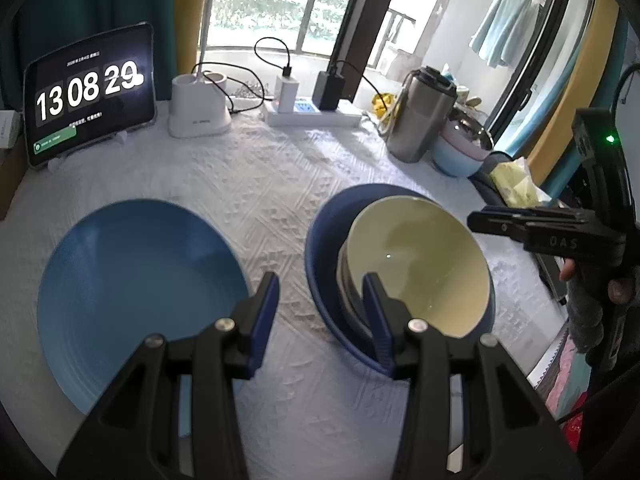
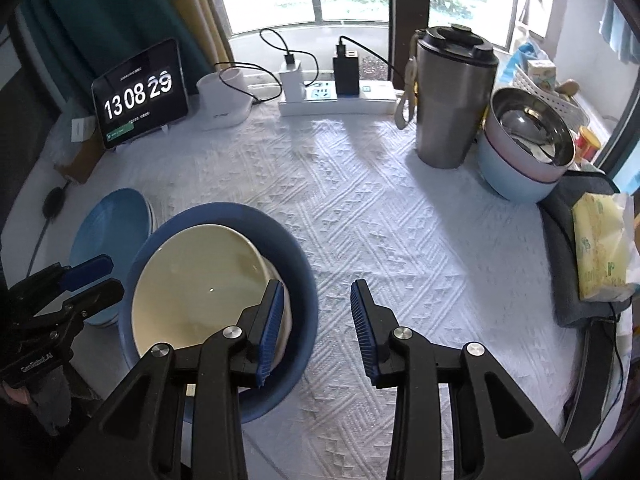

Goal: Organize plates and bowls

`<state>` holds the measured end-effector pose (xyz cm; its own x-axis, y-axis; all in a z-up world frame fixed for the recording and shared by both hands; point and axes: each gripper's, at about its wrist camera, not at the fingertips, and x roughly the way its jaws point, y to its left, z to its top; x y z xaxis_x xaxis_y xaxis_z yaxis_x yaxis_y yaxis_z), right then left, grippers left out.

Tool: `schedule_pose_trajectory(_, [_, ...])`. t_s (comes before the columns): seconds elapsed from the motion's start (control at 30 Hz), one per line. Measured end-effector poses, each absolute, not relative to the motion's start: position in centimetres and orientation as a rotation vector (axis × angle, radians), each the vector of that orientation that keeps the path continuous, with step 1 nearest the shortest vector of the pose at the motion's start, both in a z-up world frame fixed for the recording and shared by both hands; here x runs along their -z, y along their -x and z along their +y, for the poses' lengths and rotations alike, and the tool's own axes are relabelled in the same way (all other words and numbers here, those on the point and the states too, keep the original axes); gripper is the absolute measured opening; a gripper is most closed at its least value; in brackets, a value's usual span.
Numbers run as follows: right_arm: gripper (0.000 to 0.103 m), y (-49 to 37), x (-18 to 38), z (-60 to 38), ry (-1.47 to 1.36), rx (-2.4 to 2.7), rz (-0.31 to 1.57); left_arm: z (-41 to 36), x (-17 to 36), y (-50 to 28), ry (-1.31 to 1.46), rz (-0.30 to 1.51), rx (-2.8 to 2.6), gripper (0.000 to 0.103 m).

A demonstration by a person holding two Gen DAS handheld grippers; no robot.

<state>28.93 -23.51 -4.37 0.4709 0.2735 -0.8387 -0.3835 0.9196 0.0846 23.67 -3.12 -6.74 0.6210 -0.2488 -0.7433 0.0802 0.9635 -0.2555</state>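
In the left wrist view, we hold our left tool (image 1: 322,286) low over the desk (image 1: 256,184), which carries a white textured cloth. Its two blue pads are spread apart and pinch nothing; they frame bare cloth between the dishes. To the left of the tool lies a light blue plate (image 1: 132,292), flat on the cloth. To the right stands a dark blue bowl (image 1: 320,248), and inside it sits a cream bowl (image 1: 416,264), tilted a little, with more bowls stacked under it. The right pad of this tool appears in front of the dark blue bowl's rim; we cannot tell if it touches. At the right edge we see our right tool (image 1: 486,220) from the side, near the cream bowl; from here we cannot tell how wide it stands. At the back of the desk are a tablet (image 1: 90,94) showing a clock, a power strip (image 1: 314,116) and a steel tumbler (image 1: 422,114).

In the right wrist view, our right tool (image 2: 318,292) has its pads spread wide, with nothing between them but cloth. Its left pad is over the inner right side of the dark blue bowl (image 2: 296,264), close to the cream bowl (image 2: 196,280). The light blue plate (image 2: 108,224) lies just behind the bowl on the left, and it seems to rest on other plates. Our left tool (image 2: 98,276) enters from the left edge, its pads apart, beside the bowl's rim. Near the steel tumbler (image 2: 450,100) stands a stack of pastel bowls (image 2: 516,168).
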Motion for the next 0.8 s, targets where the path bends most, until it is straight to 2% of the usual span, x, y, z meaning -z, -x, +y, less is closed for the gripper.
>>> schedule_pose_trajectory(0.7, [0.038, -29.8, 7.3, -24.4, 0.08, -0.436, 1.074, -4.2, 7.6, -24.4, 0.16, 0.9, 0.209, 0.045])
schedule_pose_trajectory(0.8, [0.043, -29.9, 7.4, -24.6, 0.073, -0.437, 1.07, -4.3, 7.8, -24.4, 0.162, 0.909, 0.21, 0.046])
